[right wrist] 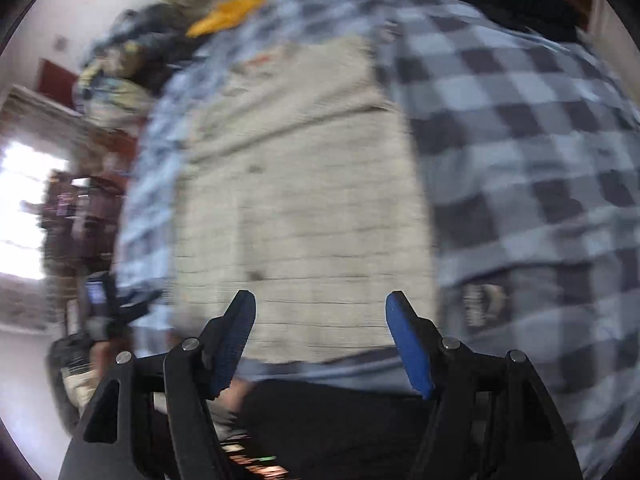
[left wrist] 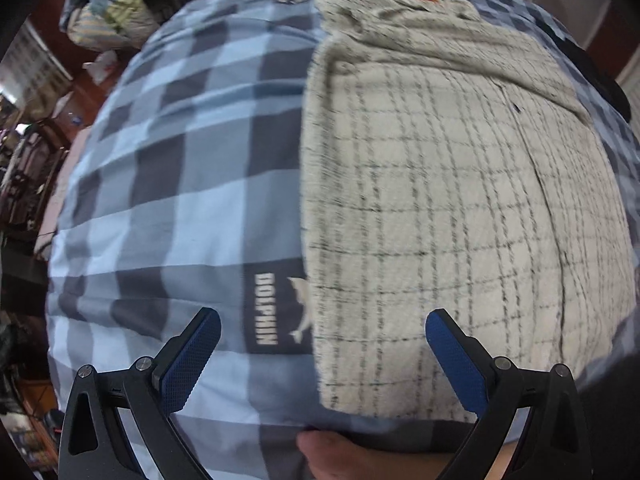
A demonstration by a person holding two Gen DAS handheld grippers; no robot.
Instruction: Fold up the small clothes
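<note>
A cream checked fleece shirt lies flat on a blue-and-grey checkered bedsheet, its collar at the far end. The left gripper hovers over the shirt's near left edge, jaws spread wide with nothing between them, beside a "DOLPHIN" label. The right gripper, also released and empty, hangs above the shirt's near hem; that view is blurred.

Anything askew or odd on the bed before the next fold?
Nothing stands out. The cream checked garment lies flat on the blue checked bedsheet, sides already folded in, its top part a little rumpled. Both hand-held grippers are open and empty above its near edge.
</note>
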